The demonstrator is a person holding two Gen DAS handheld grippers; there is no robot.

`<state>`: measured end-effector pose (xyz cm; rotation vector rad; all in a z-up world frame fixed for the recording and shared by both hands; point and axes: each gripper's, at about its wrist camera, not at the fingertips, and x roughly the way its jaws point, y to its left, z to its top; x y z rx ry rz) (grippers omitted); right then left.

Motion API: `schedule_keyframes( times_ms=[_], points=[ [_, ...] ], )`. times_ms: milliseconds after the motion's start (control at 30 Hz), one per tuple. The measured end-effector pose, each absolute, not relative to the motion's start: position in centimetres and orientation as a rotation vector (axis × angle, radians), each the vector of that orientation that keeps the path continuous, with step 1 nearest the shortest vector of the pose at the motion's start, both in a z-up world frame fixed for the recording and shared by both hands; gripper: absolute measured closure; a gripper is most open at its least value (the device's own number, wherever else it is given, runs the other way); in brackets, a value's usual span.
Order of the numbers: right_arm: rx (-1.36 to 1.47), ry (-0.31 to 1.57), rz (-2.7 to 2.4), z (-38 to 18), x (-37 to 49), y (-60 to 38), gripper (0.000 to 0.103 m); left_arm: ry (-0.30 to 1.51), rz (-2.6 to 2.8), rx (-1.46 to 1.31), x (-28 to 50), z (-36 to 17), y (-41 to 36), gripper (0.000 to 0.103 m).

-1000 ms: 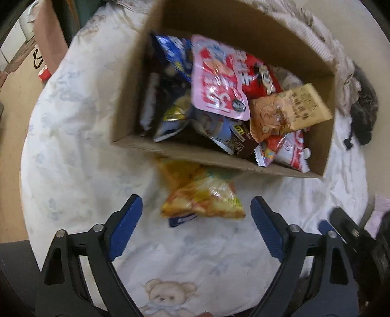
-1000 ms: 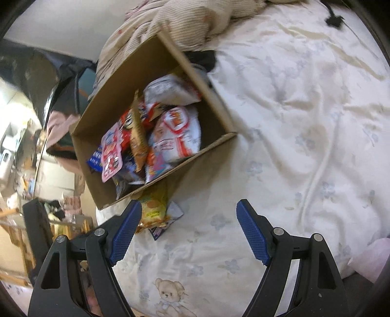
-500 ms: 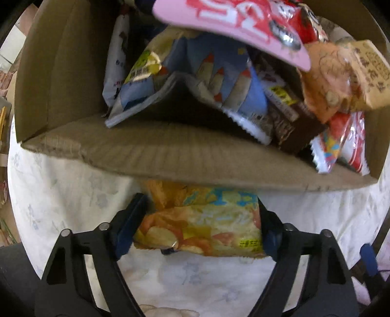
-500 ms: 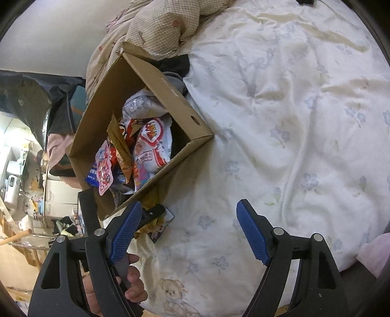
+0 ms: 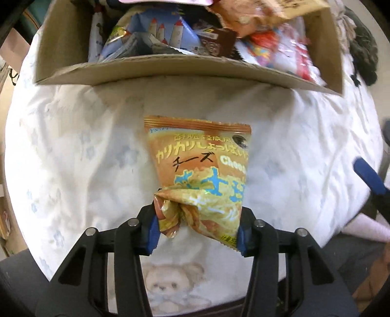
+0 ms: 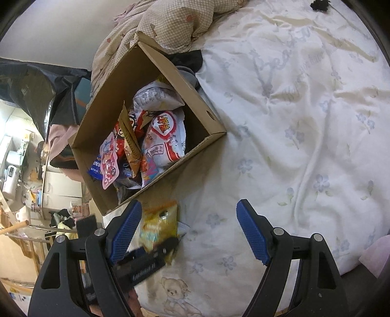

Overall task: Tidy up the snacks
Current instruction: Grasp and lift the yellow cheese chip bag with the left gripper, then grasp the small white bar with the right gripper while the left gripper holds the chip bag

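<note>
An orange and yellow cheese snack bag (image 5: 202,165) lies on the bed just in front of a cardboard box (image 5: 170,68). My left gripper (image 5: 197,234) points straight down, its jaws closing. Both blue pads press the crumpled near end of the bag. The box (image 6: 121,80) holds several snack packets, among them a pink packet (image 6: 109,161) and a white and red bag (image 6: 165,139). My right gripper (image 6: 189,204) hangs open above the sheet to the right of the bag (image 6: 159,222), with nothing between its fingers.
The bed has a white flowered sheet (image 6: 304,122) with a teddy bear print (image 5: 168,285) near its front edge. A checked duvet (image 6: 175,22) and dark clothing (image 6: 187,59) lie behind the box. Cluttered furniture (image 6: 22,158) stands past the bed's left edge.
My left gripper came down over the cheese snack bag beside the box and its jaws closed in on the bag's near end. The right gripper stayed almost still and open.
</note>
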<state>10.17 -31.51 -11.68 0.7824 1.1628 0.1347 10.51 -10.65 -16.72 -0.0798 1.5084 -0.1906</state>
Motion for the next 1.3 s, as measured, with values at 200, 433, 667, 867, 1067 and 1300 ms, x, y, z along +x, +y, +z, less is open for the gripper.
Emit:
schedule_keyframes(
  times_ms=[200, 433, 667, 867, 1067, 1300],
  points=[
    [0.776, 1.169, 0.143, -11.7, 10.1, -31.1, 0.021, 1.397, -0.213, -0.048, 8.7, -12.4, -8.7, 0.06],
    [0.747, 1.247, 0.194, -12.9, 10.7, -28.3, 0.021, 1.287, -0.131, -0.072, 8.4, -8.4, -2.1, 0.06],
    [0.702, 1.427, 0.239, -16.8, 11.2, -21.9, 0.021, 1.192, -0.06, -0.095, 8.9, -7.5, 2.2, 0.06],
    [0.499, 1.493, 0.266, -18.2, 12.2, -16.6, 0.049, 1.181, -0.047, -0.128, 8.4, -7.6, 3.3, 0.06],
    [0.384, 1.53, 0.227, -20.0, 12.7, -14.8, 0.049, 1.181, -0.081, -0.172, 7.9, -7.2, 3.2, 0.059],
    [0.196, 1.463, 0.211, -19.7, 11.6, -13.7, 0.072, 1.158, -0.102, -0.173, 7.9, -6.4, 2.7, 0.059]
  ],
)
